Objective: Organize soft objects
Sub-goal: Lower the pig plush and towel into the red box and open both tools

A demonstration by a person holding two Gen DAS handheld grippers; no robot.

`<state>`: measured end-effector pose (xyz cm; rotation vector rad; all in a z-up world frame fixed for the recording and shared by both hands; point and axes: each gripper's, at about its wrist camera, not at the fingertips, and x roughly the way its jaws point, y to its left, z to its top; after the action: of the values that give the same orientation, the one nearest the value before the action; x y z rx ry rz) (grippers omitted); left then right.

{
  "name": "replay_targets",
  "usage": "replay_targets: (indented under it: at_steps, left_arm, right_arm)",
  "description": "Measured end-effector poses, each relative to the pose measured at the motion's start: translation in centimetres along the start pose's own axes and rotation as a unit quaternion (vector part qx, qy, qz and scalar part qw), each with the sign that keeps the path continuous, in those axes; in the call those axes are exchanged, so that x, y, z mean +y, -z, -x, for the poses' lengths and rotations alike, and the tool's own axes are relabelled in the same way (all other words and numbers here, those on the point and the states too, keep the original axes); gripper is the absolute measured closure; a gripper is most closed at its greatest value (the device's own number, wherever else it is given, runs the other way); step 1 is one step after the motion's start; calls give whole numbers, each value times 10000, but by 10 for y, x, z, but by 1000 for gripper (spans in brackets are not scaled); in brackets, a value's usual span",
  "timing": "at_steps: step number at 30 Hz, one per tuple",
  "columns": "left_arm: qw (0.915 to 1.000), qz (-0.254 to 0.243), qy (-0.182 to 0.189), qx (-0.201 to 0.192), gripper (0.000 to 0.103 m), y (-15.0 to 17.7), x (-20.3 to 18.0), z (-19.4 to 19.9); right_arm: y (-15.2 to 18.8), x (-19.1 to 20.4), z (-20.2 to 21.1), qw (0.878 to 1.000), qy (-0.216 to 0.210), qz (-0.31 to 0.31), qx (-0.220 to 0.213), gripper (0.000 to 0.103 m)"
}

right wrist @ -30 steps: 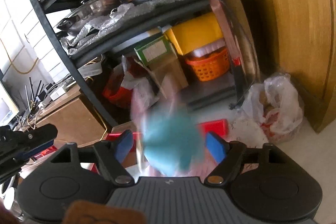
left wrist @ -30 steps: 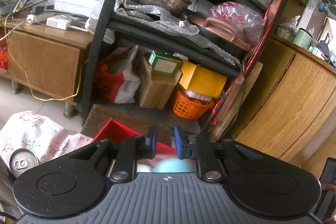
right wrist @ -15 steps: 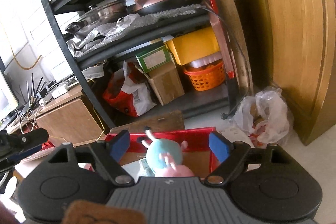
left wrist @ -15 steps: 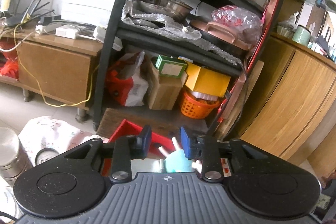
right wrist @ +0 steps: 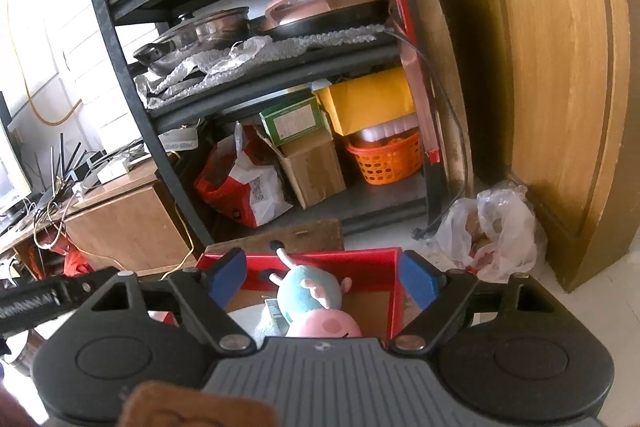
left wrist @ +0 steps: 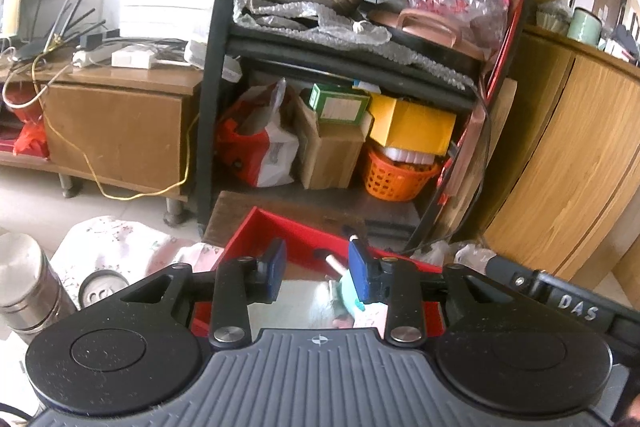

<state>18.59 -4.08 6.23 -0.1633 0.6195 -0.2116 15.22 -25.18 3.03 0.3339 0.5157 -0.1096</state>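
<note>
On the far left of my left wrist view, a steel flask (left wrist: 30, 283) and a can (left wrist: 102, 293) are standing beside a floral cloth (left wrist: 120, 239). Behind them, a wooden cabinet (left wrist: 116, 135) is carrying cables and a power strip. At centre, my left tool (left wrist: 318, 271) is hovering over the red box (left wrist: 256, 227); its jaws have just been opening, and nothing is sitting between the blue pads, so it is released. The plush toy (left wrist: 346, 293) is showing only as a teal patch just behind the right pad, inside the box. At right, the other tool's black arm (left wrist: 560, 299) is reaching in before a wooden cupboard (left wrist: 568, 167).

In my right wrist view, the black shelf rack (right wrist: 132, 99) is filling the left and centre, holding pans, a cardboard carton (right wrist: 316, 171) and an orange basket (right wrist: 386, 159). Below it, my right tool (right wrist: 322, 277) is standing wide and released above the red box (right wrist: 372, 259). The plush toy (right wrist: 310, 297), teal-headed with a pink body, is lying inside the box, between the pads but clear of both. Further right, a plastic bag (right wrist: 496, 227) is resting on the floor against the cupboard (right wrist: 552, 87).
</note>
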Motion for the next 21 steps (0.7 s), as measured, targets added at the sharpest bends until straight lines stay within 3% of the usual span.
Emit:
replay_targets:
  at_steps: [12, 21]
  left_arm:
    - [9992, -356, -158, 126, 63, 21, -5, 19]
    - [9973, -549, -204, 453, 63, 42, -1, 27]
  right_arm:
    - [16, -10, 24, 9999, 80, 45, 131, 47]
    - [35, -20, 38, 9989, 198, 173, 387, 47]
